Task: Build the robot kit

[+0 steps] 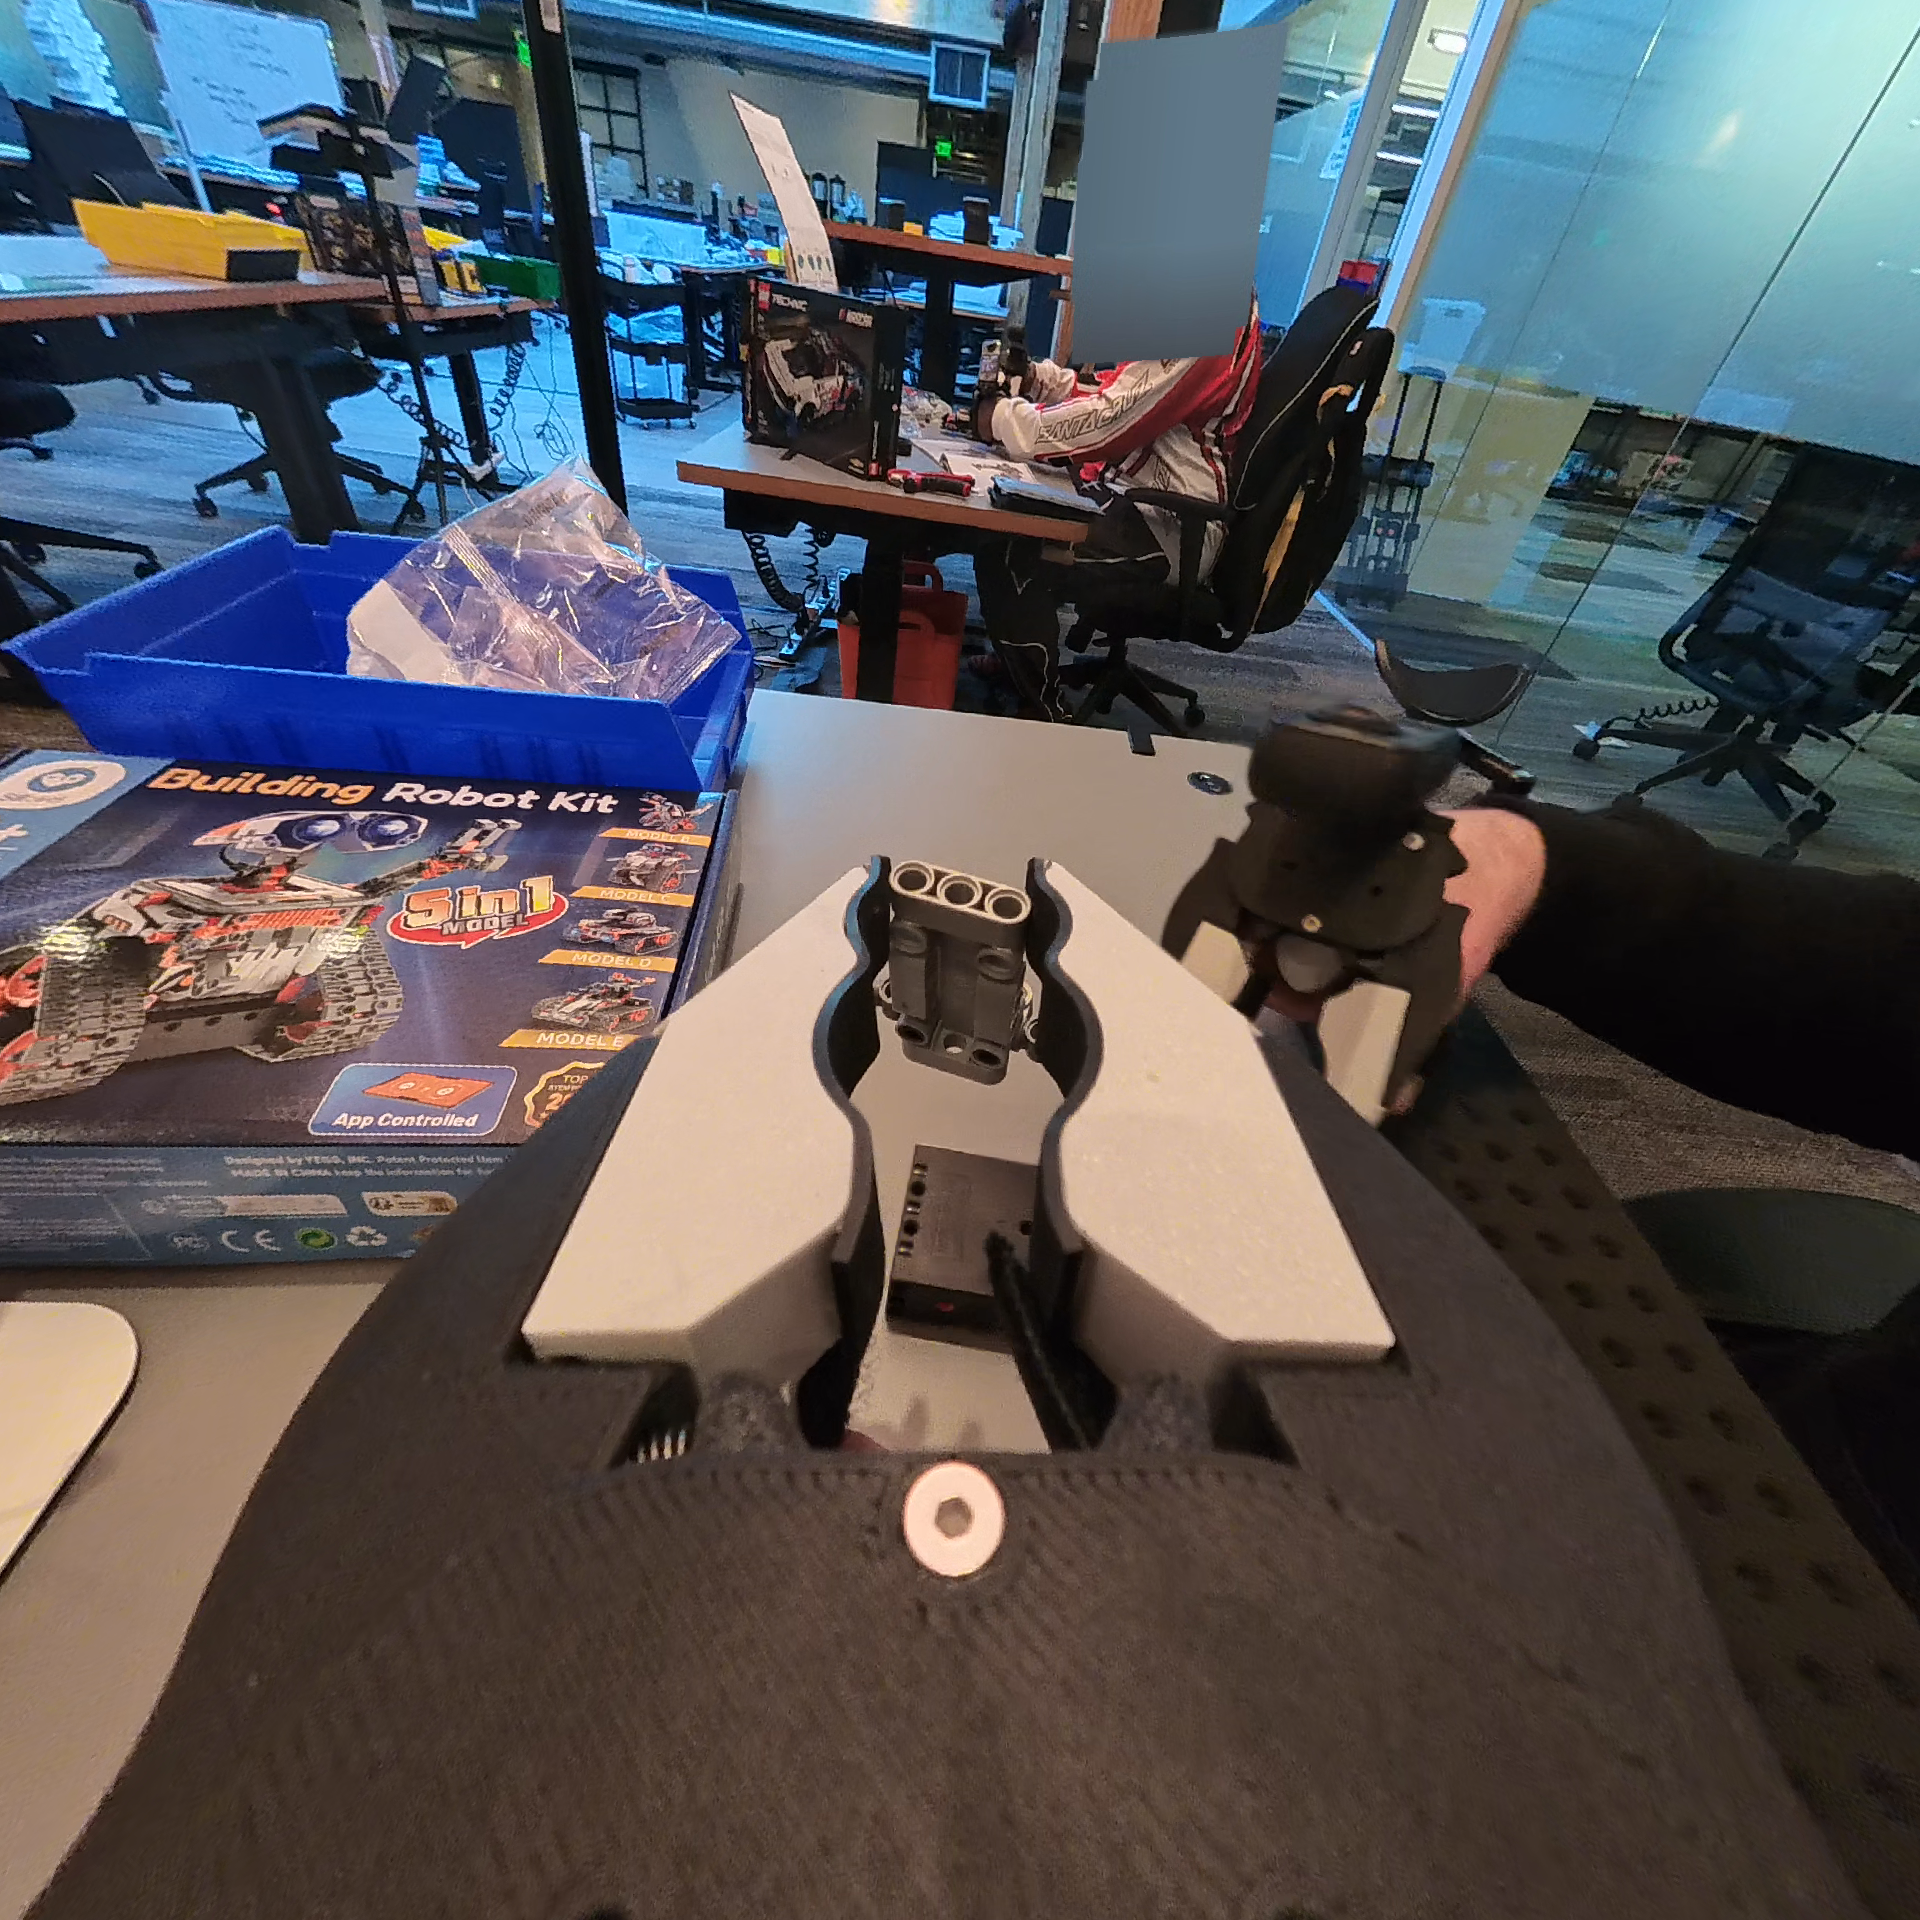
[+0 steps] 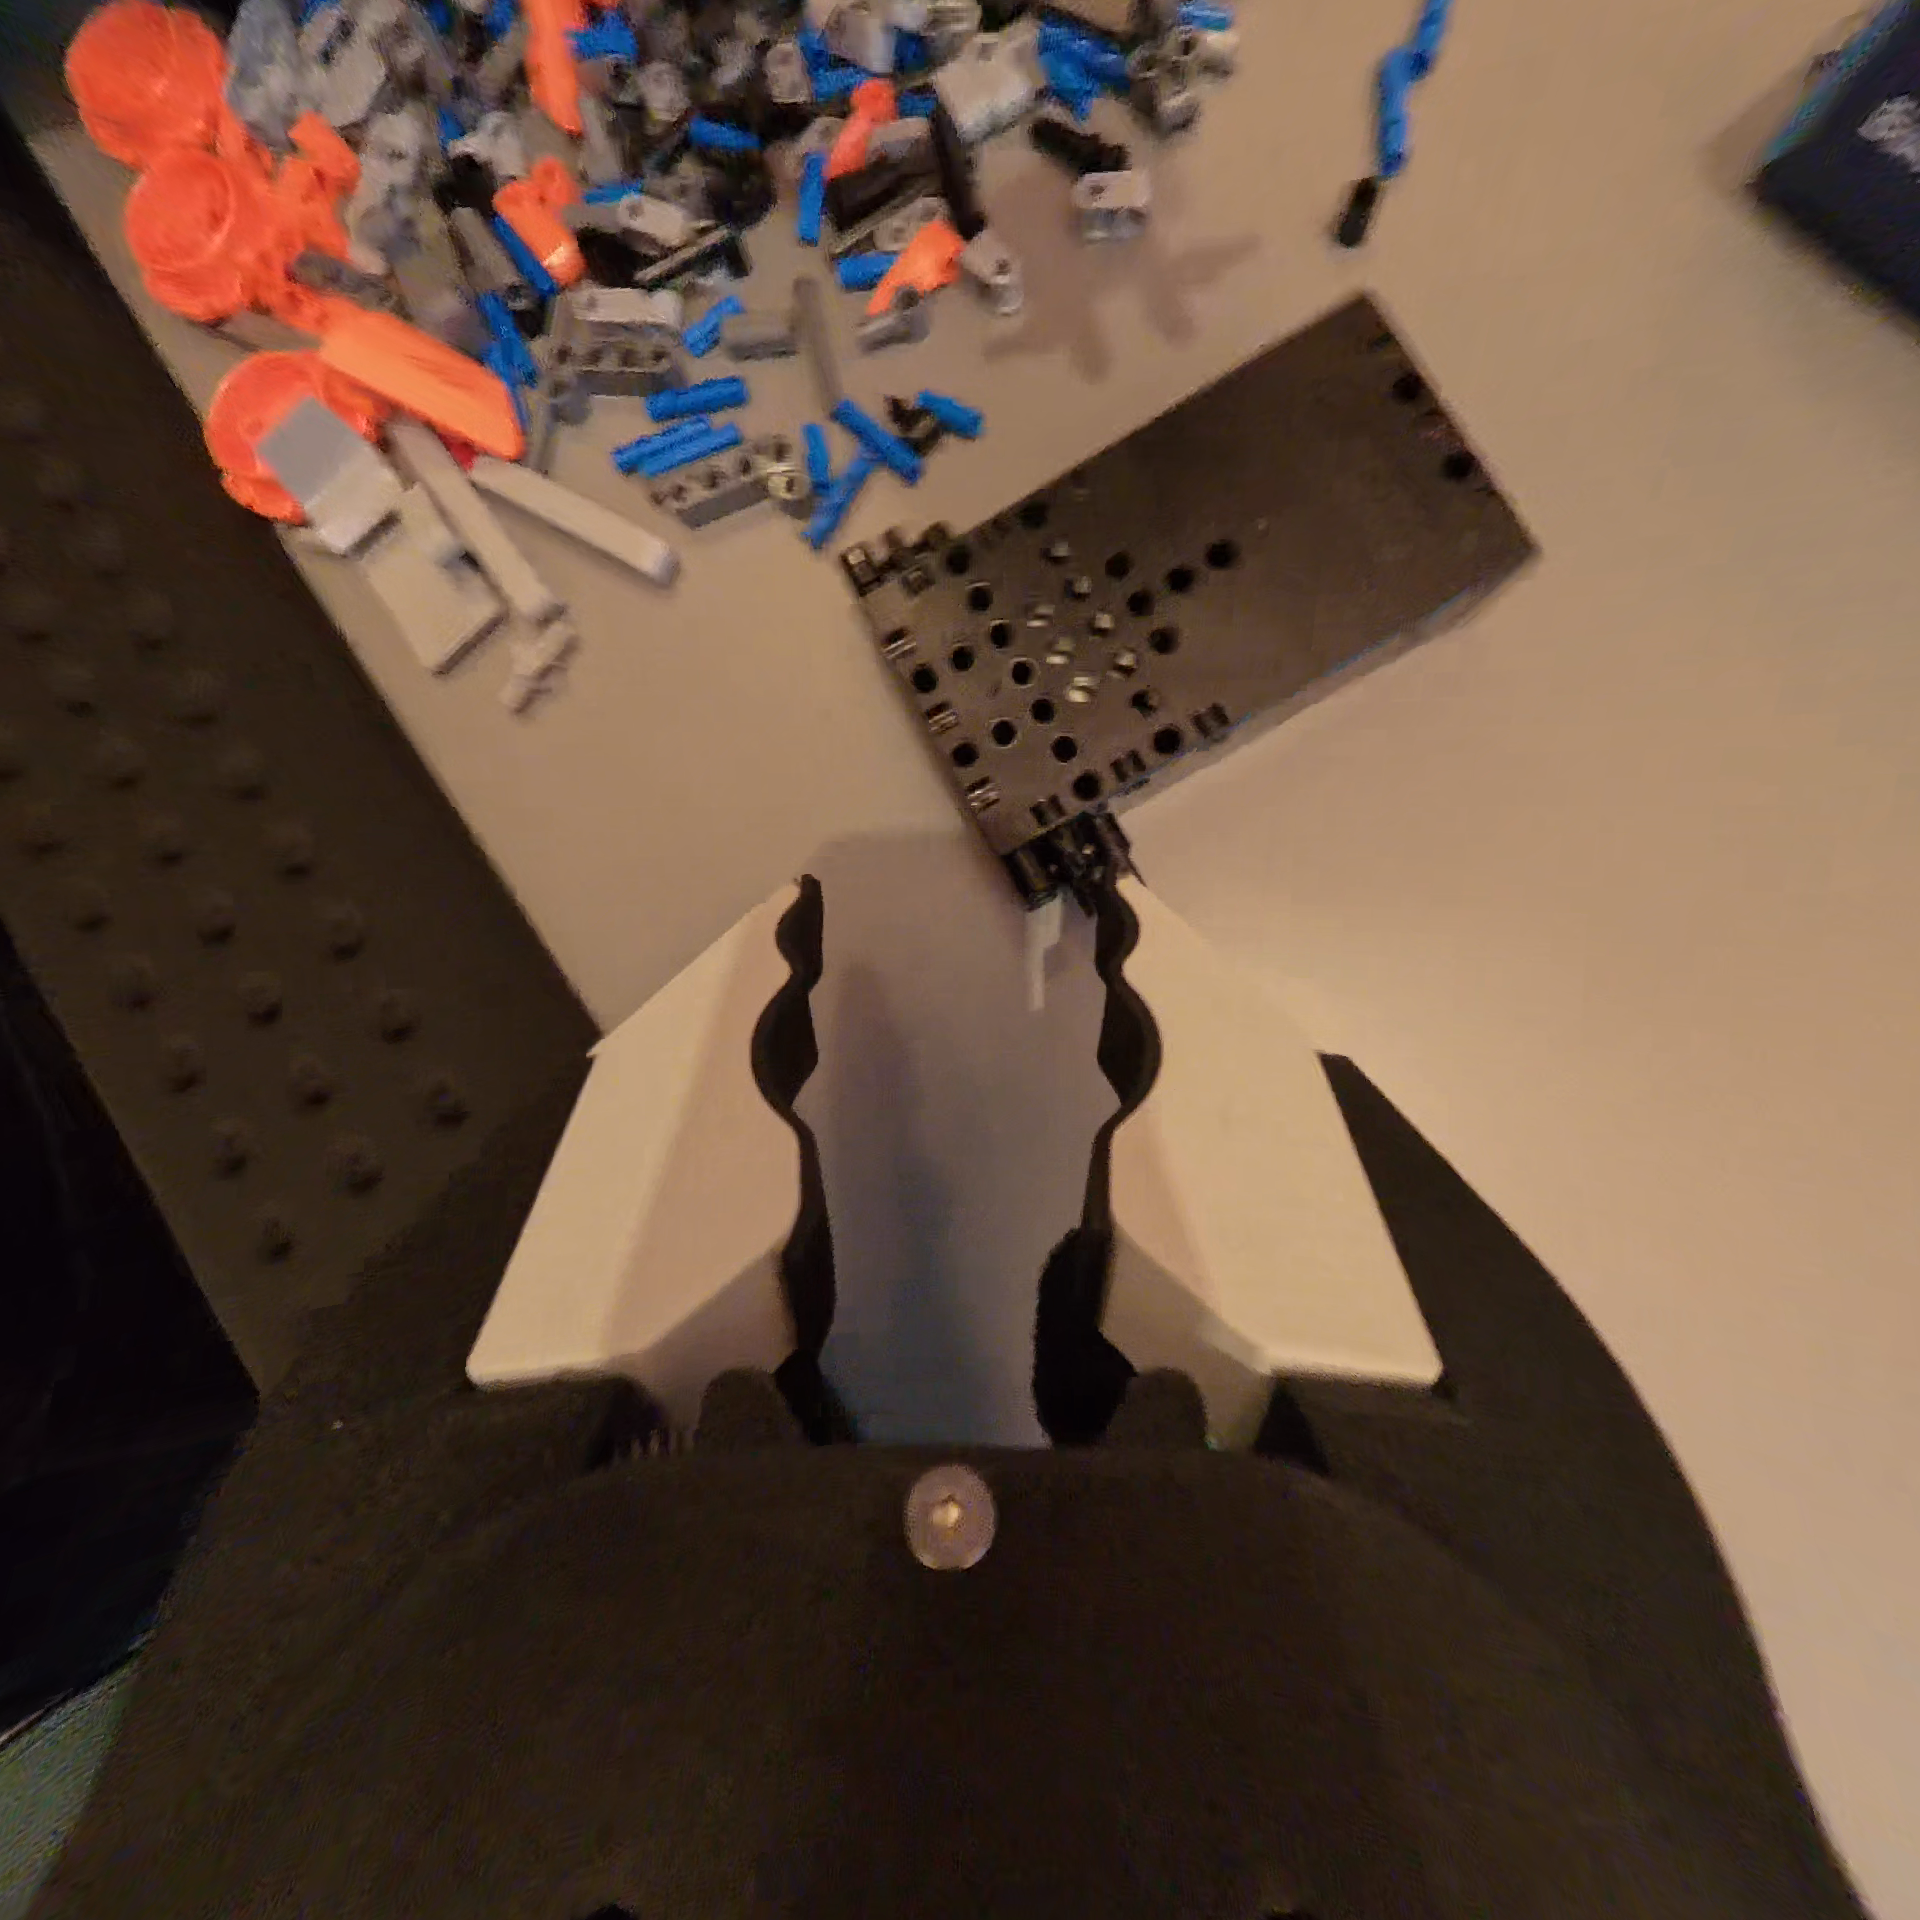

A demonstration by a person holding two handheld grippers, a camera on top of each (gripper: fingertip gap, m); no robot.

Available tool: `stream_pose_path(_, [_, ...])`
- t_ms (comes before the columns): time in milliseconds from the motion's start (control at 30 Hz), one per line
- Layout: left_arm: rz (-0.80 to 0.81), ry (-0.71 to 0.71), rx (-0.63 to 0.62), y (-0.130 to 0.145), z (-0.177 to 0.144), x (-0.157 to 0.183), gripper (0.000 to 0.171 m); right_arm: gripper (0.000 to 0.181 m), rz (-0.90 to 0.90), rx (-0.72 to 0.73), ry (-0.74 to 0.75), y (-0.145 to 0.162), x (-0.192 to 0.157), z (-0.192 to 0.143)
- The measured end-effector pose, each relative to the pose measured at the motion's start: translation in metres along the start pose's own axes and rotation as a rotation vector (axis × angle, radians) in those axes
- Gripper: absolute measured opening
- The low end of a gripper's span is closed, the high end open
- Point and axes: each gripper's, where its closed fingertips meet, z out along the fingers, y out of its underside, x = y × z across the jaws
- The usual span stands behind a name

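In the left wrist view my left gripper (image 1: 958, 881) is shut on a grey building piece with three round holes (image 1: 954, 971), held above the grey table (image 1: 935, 769). A black box-shaped part (image 1: 966, 1236) lies on the table below, seen between the fingers. My right gripper (image 1: 1320, 997), held by a hand in a black sleeve, hovers to the right. In the right wrist view my right gripper (image 2: 961, 894) is open and points down at the table. A black perforated block (image 2: 1174, 603) lies just ahead, with its connector corner (image 2: 1070, 852) by the right fingertip. A small pale pin (image 2: 1042, 951) lies there too.
A kit box (image 1: 343, 966) and a blue bin (image 1: 260, 665) holding a clear plastic bag (image 1: 540, 603) sit at the left. A pile of orange, blue and grey parts (image 2: 623, 208) lies beyond the block. A black studded mat (image 2: 208, 831) runs along the left. A seated person (image 1: 1132, 436) works at a far desk.
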Motion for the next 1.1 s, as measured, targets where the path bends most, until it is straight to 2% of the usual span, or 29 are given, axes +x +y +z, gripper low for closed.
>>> stream_pose_path(133, [-0.01, 0.014, -0.004, 0.002, 0.002, 0.001, 0.024, 0.058, -0.057, 0.039, -0.202, -0.013, -0.067, 0.014])
stream_pose_path(200, [-0.011, 0.019, -0.016, 0.006, 0.004, 0.002, 0.024, 0.057, -0.078, 0.051, -0.216, -0.017, -0.075, 0.014])
stream_pose_path(367, [-0.016, 0.066, -0.059, 0.016, 0.013, 0.014, 0.024, 0.051, -0.09, 0.192, -0.005, -0.037, -0.011, -0.015])
stream_pose_path(433, [-0.031, 0.091, -0.074, 0.023, 0.022, 0.021, 0.024, 0.059, -0.141, 0.174, 0.072, -0.033, 0.014, -0.017])
stream_pose_path(533, [-0.024, 0.107, -0.135, 0.042, 0.039, 0.03, 0.024, 0.067, -0.208, 0.221, 0.015, -0.043, 0.018, -0.012])
stream_pose_path(600, [-0.026, 0.128, -0.168, 0.052, 0.048, 0.038, 0.024, 0.072, -0.255, 0.201, -0.039, -0.044, 0.018, 0.0])
stream_pose_path(767, [-0.022, 0.133, -0.199, 0.059, 0.055, 0.045, 0.024, 0.072, -0.343, 0.143, -0.165, -0.041, 0.013, 0.025])
stream_pose_path(933, [-0.04, 0.118, -0.207, 0.063, 0.055, 0.042, 0.024, 0.07, -0.305, 0.149, -0.132, -0.039, 0.011, 0.024])
stream_pose_path(1100, [-0.042, 0.103, -0.233, 0.07, 0.053, 0.043, 0.024, 0.069, -0.179, 0.149, -0.011, -0.029, 0.01, 0.016])
